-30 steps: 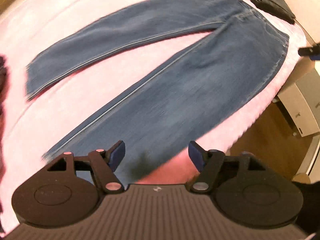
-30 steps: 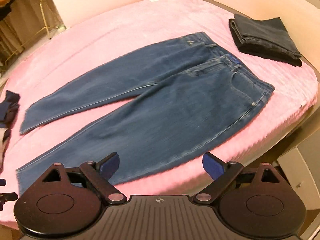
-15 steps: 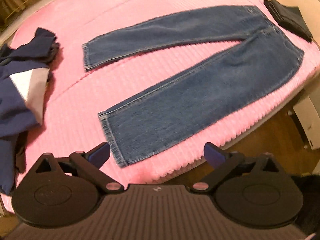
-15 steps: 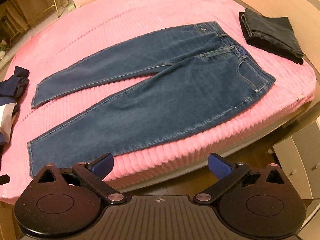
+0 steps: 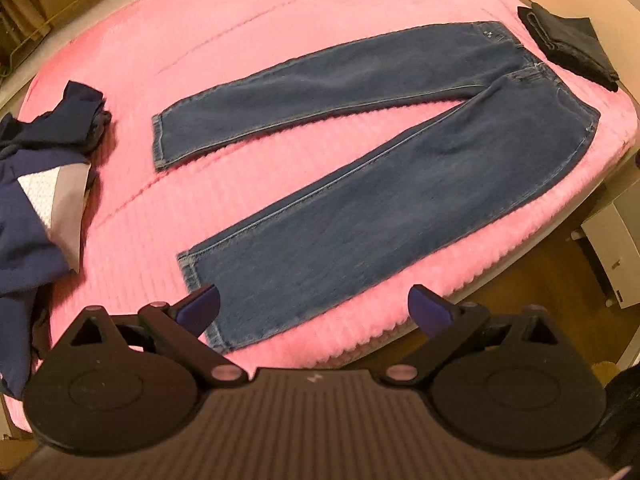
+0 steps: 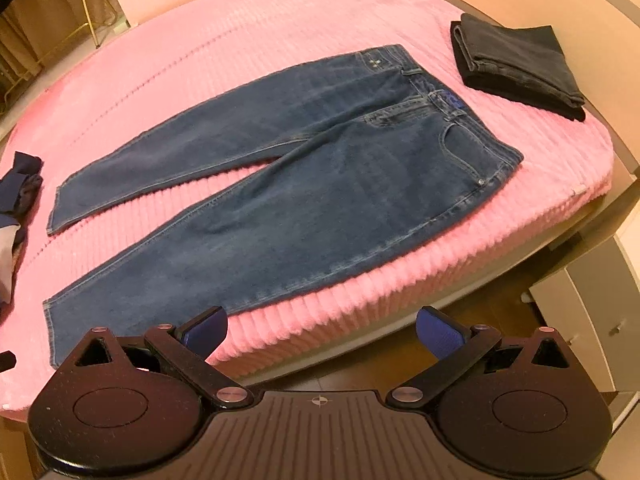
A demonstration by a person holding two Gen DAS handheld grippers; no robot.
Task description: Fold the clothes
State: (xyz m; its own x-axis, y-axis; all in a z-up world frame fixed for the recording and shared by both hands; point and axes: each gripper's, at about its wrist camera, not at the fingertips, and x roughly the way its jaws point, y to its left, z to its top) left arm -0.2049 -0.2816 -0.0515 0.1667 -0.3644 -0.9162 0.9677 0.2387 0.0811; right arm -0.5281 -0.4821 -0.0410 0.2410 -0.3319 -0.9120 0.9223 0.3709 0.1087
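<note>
The blue jeans (image 5: 360, 184) are laid flat on the pink bed cover (image 5: 248, 32), legs splayed in a V, waistband toward the far right, the near leg running along the bed's front edge. Nothing is held: the left gripper (image 5: 314, 308) is seen with its fingers spread wide and only cover and denim in the gap, and the right gripper (image 6: 322, 330) is likewise spread wide with nothing between its pads. Both are poised above the front edge of the bed.

The step in hand is judged to be the pause between spreading and folding; the jeans are flattened but no fold is yet made. The next move would likely call for one leg to be brought over the other, so a hem (image 5: 192, 272) and the waistband corner (image 6: 500, 168) would need to be pinched together and carried across evenly. A folded dark garment (image 6: 516, 64) is already set at the far right corner, and a navy-and-white garment (image 5: 44, 184) is left crumpled at the left, apparently waiting.

Compared with a second ago, the left view is pulled well back: then the denim filled the frame just beyond narrower fingers, now the whole pair is seen. The right fingers are also a little wider.
</note>
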